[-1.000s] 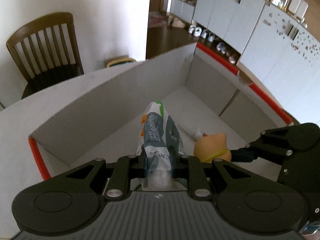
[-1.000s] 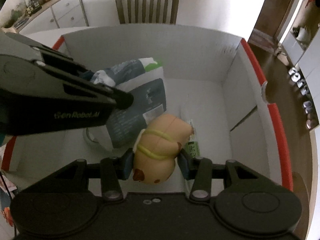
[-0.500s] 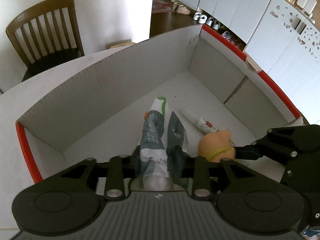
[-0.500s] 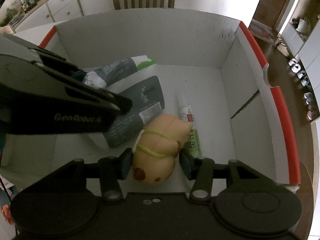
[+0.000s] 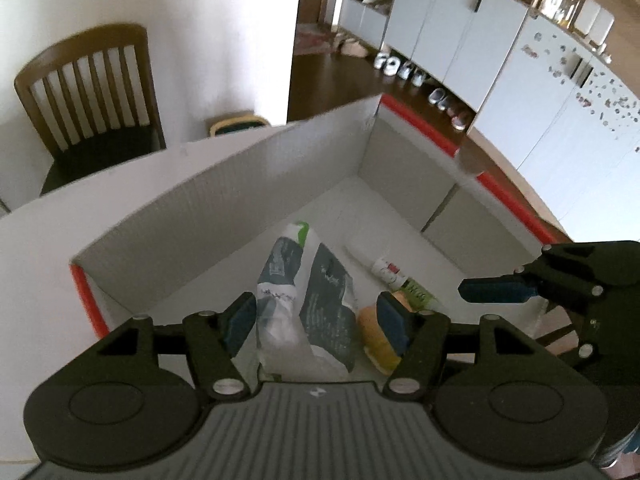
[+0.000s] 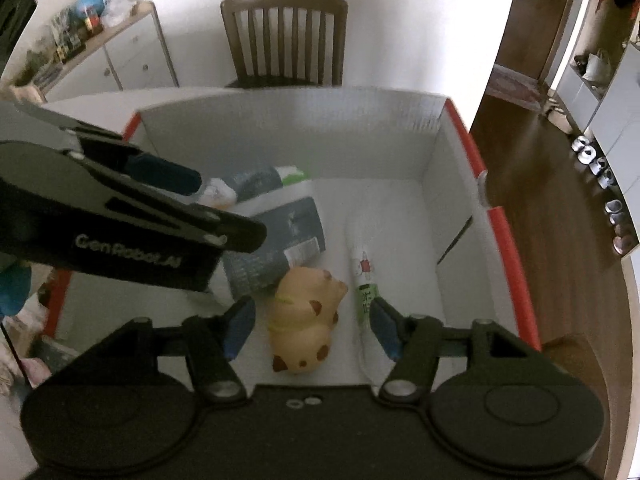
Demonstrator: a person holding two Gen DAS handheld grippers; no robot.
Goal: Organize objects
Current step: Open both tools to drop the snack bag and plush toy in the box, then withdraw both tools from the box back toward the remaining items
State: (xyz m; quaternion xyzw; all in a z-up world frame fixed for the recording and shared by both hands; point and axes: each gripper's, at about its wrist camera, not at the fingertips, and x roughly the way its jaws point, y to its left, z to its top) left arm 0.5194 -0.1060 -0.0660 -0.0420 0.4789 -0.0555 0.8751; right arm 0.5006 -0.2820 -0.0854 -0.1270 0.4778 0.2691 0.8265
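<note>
Both jaws now apart, pouch (image 5: 316,312) and toy (image 6: 306,320) dropped in box (image 6: 288,136); toy's face only in right view.

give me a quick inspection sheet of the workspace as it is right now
surface: white table carrying a white cardboard box with red rim.
job's things: grey snack bags with a green tip, tan plush animal toy with brown spots and white-and-green tube, all lying on the box floor.
clutter: nothing seen on the table outside the box.
grippers: left gripper open above the bags; right gripper open above the plush toy; neither grips anything.
cables: nothing seen.
surroundings: brown wooden slatted chair behind the table, white cabinets, shoes lined on the dark floor.
</note>
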